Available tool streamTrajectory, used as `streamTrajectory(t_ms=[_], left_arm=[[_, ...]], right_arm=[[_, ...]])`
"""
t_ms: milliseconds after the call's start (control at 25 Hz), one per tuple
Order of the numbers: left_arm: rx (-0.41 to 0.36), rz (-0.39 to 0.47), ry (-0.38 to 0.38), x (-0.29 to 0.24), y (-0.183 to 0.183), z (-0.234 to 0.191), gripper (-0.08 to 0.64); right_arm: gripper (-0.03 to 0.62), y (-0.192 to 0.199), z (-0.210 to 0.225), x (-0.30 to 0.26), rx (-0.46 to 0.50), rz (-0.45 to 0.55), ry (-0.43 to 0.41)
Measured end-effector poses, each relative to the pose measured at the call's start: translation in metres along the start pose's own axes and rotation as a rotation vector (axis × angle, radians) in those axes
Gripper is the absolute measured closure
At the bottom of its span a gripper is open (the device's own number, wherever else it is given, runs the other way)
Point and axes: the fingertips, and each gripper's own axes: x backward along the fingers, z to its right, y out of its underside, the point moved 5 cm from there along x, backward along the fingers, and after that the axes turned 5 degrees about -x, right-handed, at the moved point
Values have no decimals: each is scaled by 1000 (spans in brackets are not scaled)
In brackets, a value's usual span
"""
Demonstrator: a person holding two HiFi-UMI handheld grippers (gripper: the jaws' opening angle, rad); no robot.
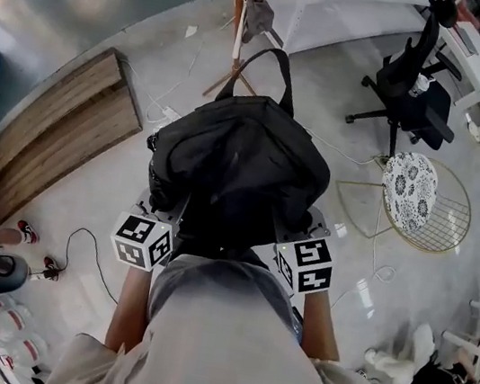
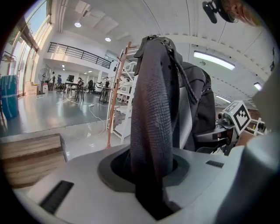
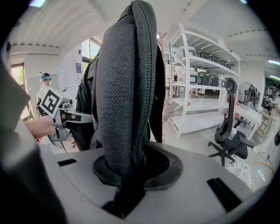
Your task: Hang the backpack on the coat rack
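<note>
Wooden platform point(image 1: 58, 133): seen at the far left of the head view, lying flat on the pale floor point(image 1: 105, 237), well apart from the person.
Left gripper point(image 1: 162, 212): held out in front of the person, its marker cube point(image 1: 142, 241) just below the bag's lower left corner. In the left gripper view its jaws are pressed onto a dark woven strap point(image 2: 151, 113) that rises straight up out of them.
Backpack point(image 1: 240, 164): black, carried clear of the floor between the two grippers. Its top handle point(image 1: 262, 63) is pointed away from the person, toward the rack.
Coat rack point(image 1: 239, 22): an orange-brown wooden pole on splayed legs, standing beyond the backpack and not touched by it. A grey item is hung on it.
Right gripper point(image 1: 298, 235): level with the left one, at the bag's lower right corner. Its jaws are clamped on a second padded strap point(image 3: 124, 96), which is shown upright in the right gripper view.
White shelving point(image 1: 343, 12): placed just right of the rack.
Office chair point(image 1: 412, 88): black, standing further right.
Patterned cushion point(image 1: 408, 192): laid on a gold wire seat point(image 1: 449, 222), right of the backpack.
</note>
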Motion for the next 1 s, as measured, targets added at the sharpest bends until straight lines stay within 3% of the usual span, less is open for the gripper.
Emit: streamTrajectory(t_ms=[520,1000], left_arm=[[18,1,7,-57,-26,-50,463],[18,-11,25,-123,-89,-147,463]], right_arm=[[509,-39,28,-57,-19,-8,10],[509,-129,50,-148,-39,-20,15]])
